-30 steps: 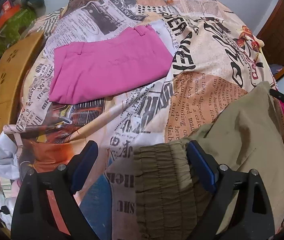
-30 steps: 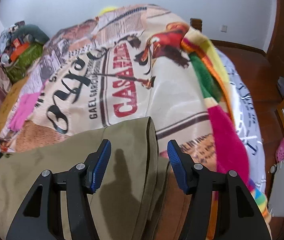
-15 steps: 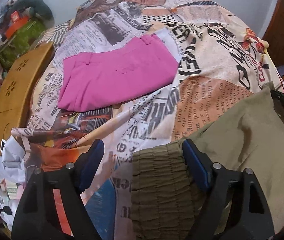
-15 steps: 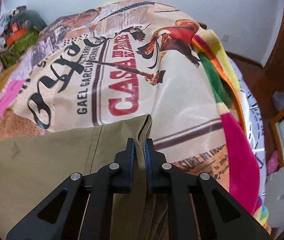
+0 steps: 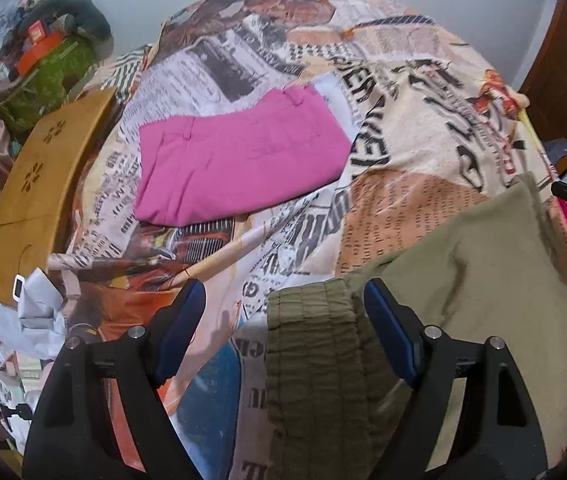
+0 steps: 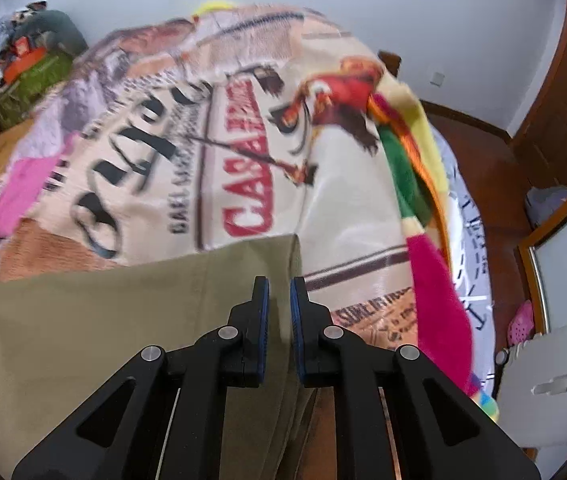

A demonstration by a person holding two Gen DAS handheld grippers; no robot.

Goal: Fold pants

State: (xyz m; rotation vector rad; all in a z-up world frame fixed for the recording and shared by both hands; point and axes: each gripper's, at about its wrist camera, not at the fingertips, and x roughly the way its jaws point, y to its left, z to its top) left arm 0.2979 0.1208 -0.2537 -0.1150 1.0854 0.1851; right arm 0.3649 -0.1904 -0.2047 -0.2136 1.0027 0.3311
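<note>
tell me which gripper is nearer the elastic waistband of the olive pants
Left. The left gripper is open with the waistband lying between its fingers. The right gripper is shut on the hem end, away from it.

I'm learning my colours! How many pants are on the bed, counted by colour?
Pink pants: 1
Olive green pants: 1
Total: 2

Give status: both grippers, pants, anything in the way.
Left gripper open, straddling the olive-green pants' elastic waistband. Right gripper shut on pants hem. Folded pink pants lie apart on the printed bedspread, not obstructing.
</note>
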